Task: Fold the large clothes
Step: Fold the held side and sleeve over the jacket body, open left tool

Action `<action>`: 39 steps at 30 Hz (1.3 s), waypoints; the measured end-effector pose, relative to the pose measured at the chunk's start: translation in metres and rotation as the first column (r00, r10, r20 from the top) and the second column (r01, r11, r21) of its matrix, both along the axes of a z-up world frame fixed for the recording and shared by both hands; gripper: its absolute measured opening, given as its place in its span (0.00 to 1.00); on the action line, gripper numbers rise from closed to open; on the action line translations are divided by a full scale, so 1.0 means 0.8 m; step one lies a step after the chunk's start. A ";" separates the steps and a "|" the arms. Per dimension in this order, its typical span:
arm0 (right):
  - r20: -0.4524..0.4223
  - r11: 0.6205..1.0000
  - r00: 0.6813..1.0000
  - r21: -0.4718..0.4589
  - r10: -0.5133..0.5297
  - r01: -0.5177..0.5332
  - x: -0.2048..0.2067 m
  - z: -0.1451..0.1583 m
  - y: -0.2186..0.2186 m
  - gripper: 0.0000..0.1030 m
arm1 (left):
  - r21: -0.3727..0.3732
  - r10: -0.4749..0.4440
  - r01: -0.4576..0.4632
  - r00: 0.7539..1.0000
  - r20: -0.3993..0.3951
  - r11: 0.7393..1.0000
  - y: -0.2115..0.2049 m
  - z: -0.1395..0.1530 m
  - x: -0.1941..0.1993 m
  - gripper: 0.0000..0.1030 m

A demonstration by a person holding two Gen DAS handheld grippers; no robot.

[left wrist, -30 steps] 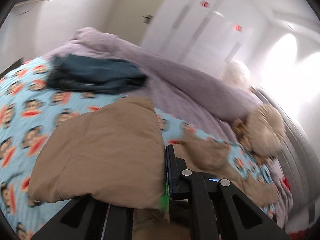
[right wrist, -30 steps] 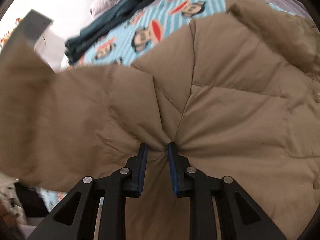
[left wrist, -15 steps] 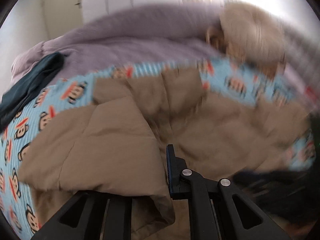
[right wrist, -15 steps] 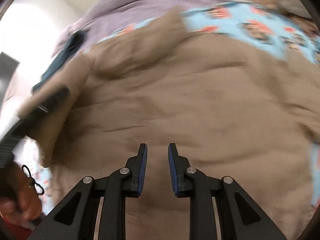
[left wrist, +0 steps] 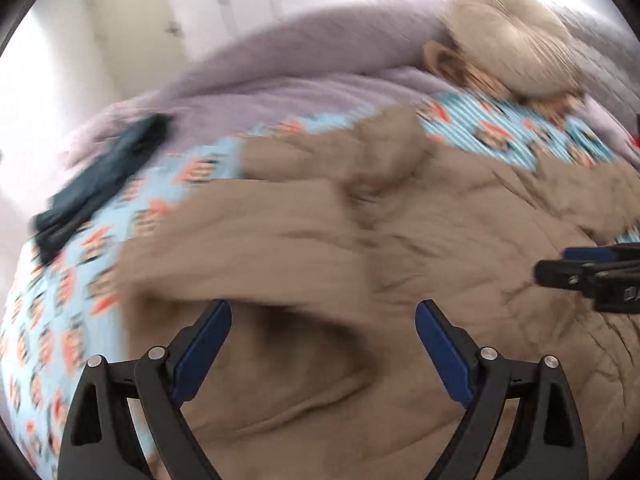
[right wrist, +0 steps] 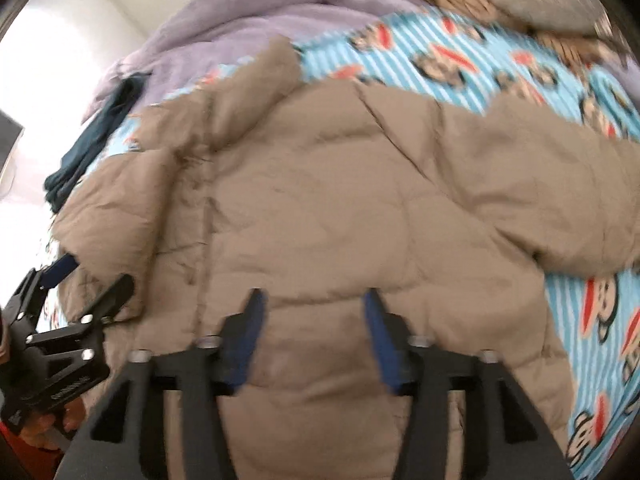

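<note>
A tan quilted puffer jacket [right wrist: 340,208] lies spread on the bed; it also shows in the left wrist view [left wrist: 360,248]. My left gripper [left wrist: 323,320] is open and empty just above the jacket's left sleeve fold; it also shows in the right wrist view [right wrist: 96,276] at the jacket's left edge. My right gripper [right wrist: 312,304] is open and empty over the jacket's lower middle; it also shows in the left wrist view [left wrist: 560,264] at the right edge.
The bed has a blue monkey-print sheet [right wrist: 592,320]. A dark teal folded garment [left wrist: 100,188] lies at the far left. A lilac blanket [left wrist: 280,72] and a plush monkey [left wrist: 512,40] lie at the back. White wardrobe doors stand beyond.
Both grippers have let go of the jacket and opened. The lifted sleeve now lies folded on the jacket's body. Both cameras swung toward the middle of the bed.
</note>
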State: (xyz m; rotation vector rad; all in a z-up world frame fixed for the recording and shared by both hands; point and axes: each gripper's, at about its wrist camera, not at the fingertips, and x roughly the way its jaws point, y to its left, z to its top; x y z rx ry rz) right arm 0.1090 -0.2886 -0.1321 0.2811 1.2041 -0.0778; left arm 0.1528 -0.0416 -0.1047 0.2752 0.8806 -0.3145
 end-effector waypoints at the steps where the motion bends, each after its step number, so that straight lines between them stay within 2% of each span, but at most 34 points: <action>1: 0.030 0.999 0.999 -0.016 0.034 -0.034 0.003 0.012 0.012 0.76 | 0.000 0.033 -0.033 0.999 0.012 0.999 0.013 0.002 -0.003 0.91; 2: 0.062 0.997 0.996 -0.031 0.071 -0.070 0.006 0.023 0.025 0.80 | 0.005 0.090 -0.090 0.996 0.025 0.996 0.035 0.006 -0.007 0.91; 3: 0.105 0.991 0.986 -0.054 0.127 -0.122 0.012 0.038 0.046 0.80 | 0.024 0.171 -0.172 0.984 0.039 0.985 0.064 0.008 -0.011 0.91; 4: 0.130 0.984 0.977 -0.073 0.169 -0.160 0.016 0.045 0.060 0.81 | 0.038 0.210 -0.211 0.977 0.043 0.977 0.077 0.005 -0.012 0.91; 7: 0.177 0.934 0.922 -0.155 0.345 -0.321 0.030 0.058 0.126 0.83 | 0.111 0.334 -0.332 0.943 0.003 0.937 0.131 -0.022 -0.012 0.91; 9: 0.166 0.875 0.870 -0.233 0.465 -0.423 0.040 0.051 0.174 0.83 | 0.133 0.360 -0.354 0.933 -0.020 0.926 0.146 -0.040 -0.013 0.91; 12: 0.109 0.756 0.789 -0.392 0.604 -0.525 0.057 0.023 0.249 0.83 | 0.172 0.364 -0.357 0.931 -0.013 0.918 0.145 -0.064 -0.010 0.91; 14: 0.070 0.689 0.769 -0.502 0.635 -0.523 0.070 0.002 0.282 0.83 | 0.174 0.387 -0.381 0.922 0.001 0.908 0.141 -0.071 -0.001 0.91; 16: 0.052 0.648 0.770 -0.576 0.636 -0.497 0.088 -0.014 0.298 0.83 | 0.157 0.413 -0.406 0.910 -0.014 0.900 0.144 -0.075 0.002 0.91; 17: 0.057 0.654 0.786 -0.594 0.615 -0.468 0.100 -0.019 0.296 0.82 | 0.145 0.424 -0.417 0.905 -0.023 0.897 0.144 -0.079 0.003 0.91; 18: 0.065 0.679 0.814 -0.591 0.578 -0.435 0.112 -0.020 0.288 0.68 | 0.133 0.432 -0.424 0.902 -0.030 0.896 0.147 -0.079 0.004 0.91; 19: 0.077 0.711 0.836 -0.572 0.543 -0.410 0.120 -0.018 0.280 0.49 | 0.128 0.432 -0.425 0.901 -0.032 0.896 0.148 -0.080 0.003 0.91; 20: 0.085 0.763 0.871 -0.528 0.485 -0.374 0.131 -0.015 0.261 0.03 | 0.121 0.432 -0.426 0.902 -0.030 0.897 0.144 -0.083 -0.004 0.91; 21: 0.088 0.806 0.899 -0.486 0.429 -0.337 0.138 -0.013 0.242 0.06 | 0.114 0.426 -0.419 0.904 -0.039 0.901 0.146 -0.082 -0.005 0.91; 23: 0.120 0.934 0.959 -0.287 0.257 -0.214 0.146 -0.008 0.172 0.06 | 0.073 0.396 -0.391 0.915 -0.073 0.917 0.146 -0.079 -0.007 0.91; 25: 0.098 0.988 0.989 -0.120 0.114 -0.102 0.139 -0.020 0.116 0.06 | 0.053 0.365 -0.361 0.927 -0.083 0.931 0.141 -0.071 -0.011 0.91; 26: 0.066 0.998 0.997 -0.044 0.044 -0.041 0.133 -0.032 0.088 0.06 | 0.038 0.342 -0.340 0.936 -0.088 0.940 0.138 -0.063 -0.014 0.91; 29: -0.028 0.981 0.994 0.163 -0.102 0.105 0.111 -0.069 0.029 0.10 | -0.075 0.289 -0.299 0.949 -0.128 0.951 0.142 -0.035 -0.014 0.91; 31: -0.038 0.959 0.988 0.236 -0.152 0.157 0.099 -0.080 0.010 0.14 | -0.157 0.273 -0.297 0.949 -0.156 0.942 0.150 -0.019 -0.006 0.91; 33: -0.041 0.942 0.984 0.286 -0.173 0.178 0.093 -0.085 -0.002 0.27 | -0.245 0.265 -0.313 0.941 -0.208 0.918 0.162 -0.013 0.017 0.91; 34: -0.045 0.931 0.982 0.313 -0.183 0.188 0.092 -0.087 -0.007 0.32 | -0.285 0.254 -0.322 0.934 -0.251 0.903 0.168 -0.016 0.035 0.91; 36: -0.044 0.910 0.979 0.364 -0.198 0.200 0.092 -0.087 -0.014 0.57 | -0.321 0.231 -0.341 0.914 -0.333 0.884 0.173 -0.035 0.071 0.91; 38: -0.036 0.898 0.975 0.383 -0.221 0.217 0.094 -0.083 -0.018 0.62 | -0.319 0.229 -0.372 0.885 -0.407 0.872 0.168 -0.058 0.096 0.91; 39: -0.036 0.897 0.972 0.378 -0.232 0.229 0.095 -0.082 -0.021 0.62 | -0.296 0.251 -0.410 0.856 -0.452 0.863 0.165 -0.075 0.114 0.90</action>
